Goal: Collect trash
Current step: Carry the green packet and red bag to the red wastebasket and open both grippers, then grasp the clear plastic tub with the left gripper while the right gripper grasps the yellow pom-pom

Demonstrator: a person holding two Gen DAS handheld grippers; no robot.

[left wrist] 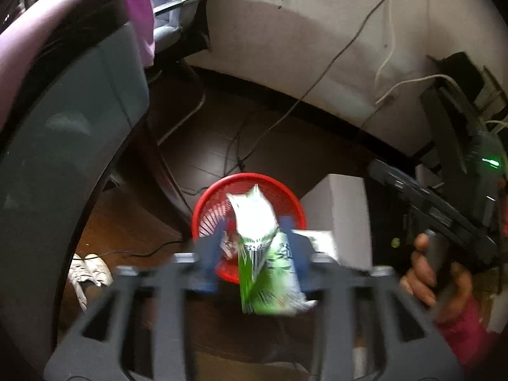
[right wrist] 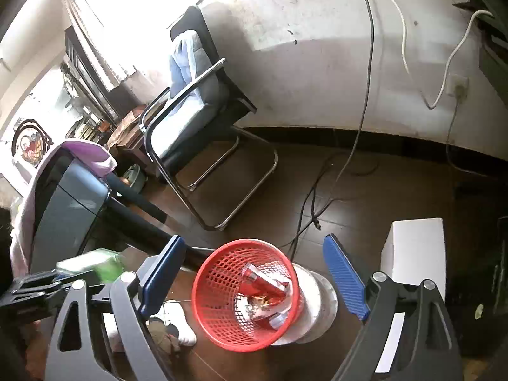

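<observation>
1. At the left of the left wrist view a dark cabinet (left wrist: 63, 146) with a curved purple top fills the frame and runs off its edge; the whole view is blurred by motion.
2. The left gripper (left wrist: 254, 247) has its blue fingers (left wrist: 209, 254) apart, with a green and white wrapper (left wrist: 266, 266) between them. It lies close against the right-hand finger, but the blur makes it impossible to tell whether anything presses on it. In the right wrist view the wrapper is only a green smear at the left edge.
3. The wrapper hangs above a red mesh basket (right wrist: 222, 285), which holds red packets (right wrist: 266, 285) and a few crumpled scraps (right wrist: 257, 308); its far side rests on a white disc (right wrist: 320, 304).
4. The right gripper (right wrist: 254, 276) stands wide apart with nothing between its fingers, the basket below the gap.
5. A white box (right wrist: 416, 254) sits just right of the basket.
6. The floor (right wrist: 365, 197) is dark wood, crossed by cables (right wrist: 304, 216); a chair (right wrist: 197, 108) stands against a stained white wall (right wrist: 317, 73).
</observation>
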